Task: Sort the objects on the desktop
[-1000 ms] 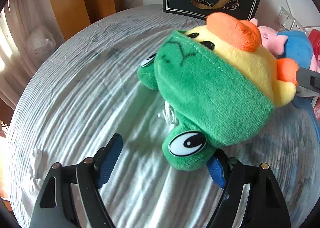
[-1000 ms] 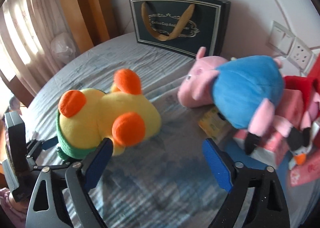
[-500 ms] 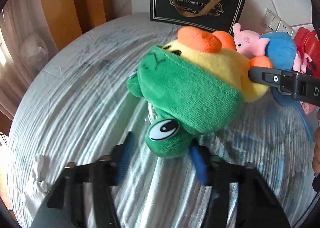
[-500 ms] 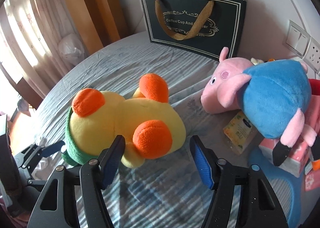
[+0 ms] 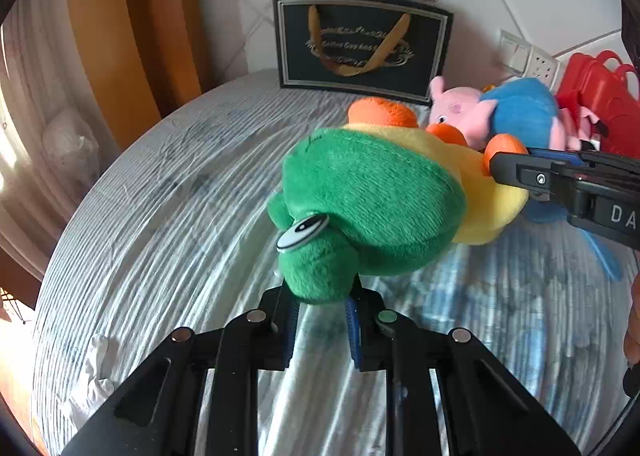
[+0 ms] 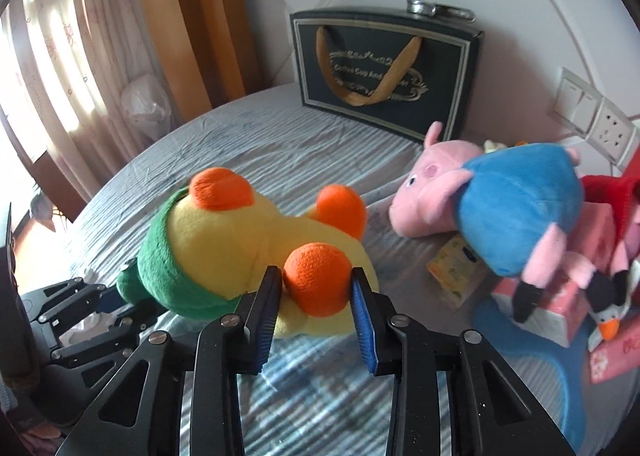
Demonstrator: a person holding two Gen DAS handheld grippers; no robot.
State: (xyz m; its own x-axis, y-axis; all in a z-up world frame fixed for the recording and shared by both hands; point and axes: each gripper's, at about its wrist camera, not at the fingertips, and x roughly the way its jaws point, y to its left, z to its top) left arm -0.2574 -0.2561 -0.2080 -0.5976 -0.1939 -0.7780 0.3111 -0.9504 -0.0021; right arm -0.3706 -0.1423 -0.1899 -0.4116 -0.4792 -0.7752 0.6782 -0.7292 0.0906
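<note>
Two claws are on the same plush duck (image 5: 376,200): the left claw (image 5: 322,302) is closing on its green frog-hood eye bump, the right claw (image 6: 316,292) closing around an orange foot. The duck lies on the striped bed (image 6: 248,144), with a pink pig plush (image 6: 500,200) at 2 o'clock and a black gift bag (image 6: 384,72) at 12.

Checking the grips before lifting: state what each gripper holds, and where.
Both closing on the yellow plush duck in a green frog hood: left gripper pinches the hood's eye bump, right gripper an orange foot.
</note>
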